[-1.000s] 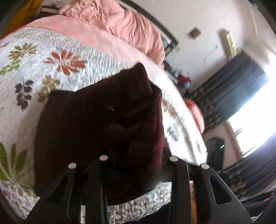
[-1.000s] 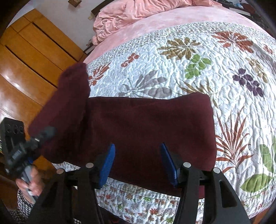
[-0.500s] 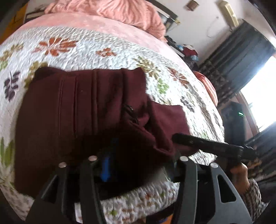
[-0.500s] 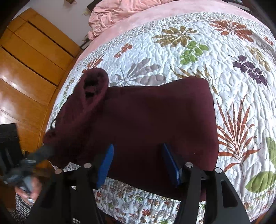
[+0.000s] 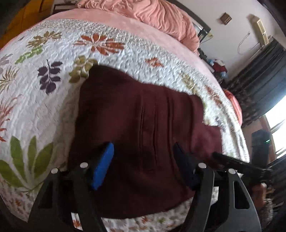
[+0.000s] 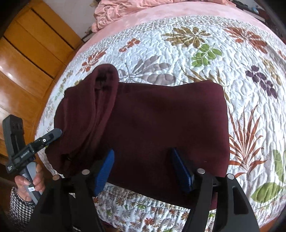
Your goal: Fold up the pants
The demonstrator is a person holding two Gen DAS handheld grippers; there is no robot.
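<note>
Dark maroon pants (image 5: 143, 128) lie folded in a thick rectangle on the floral quilt (image 5: 44, 85) near the bed's front edge. In the right wrist view the pants (image 6: 160, 125) have a raised, rumpled fold (image 6: 93, 107) along their left side. My left gripper (image 5: 143, 166) is open, hovering just above the pants, holding nothing. It also shows at the left of the right wrist view (image 6: 51, 135), its tip close to the rumpled fold. My right gripper (image 6: 143, 169) is open and empty over the near edge of the pants, and appears at the right of the left wrist view (image 5: 237, 164).
A bunched pink blanket (image 5: 152, 16) lies at the head of the bed. A wooden wardrobe (image 6: 26, 53) stands along the bed's left side. Dark curtains (image 5: 264, 71) and a bright window are to the right. The quilt's edge (image 6: 143, 210) drops off just below the pants.
The left gripper let go of the lifted pants section, which now lies laid over the folded stack, and its jaws opened. The right gripper stayed open over the near edge.
</note>
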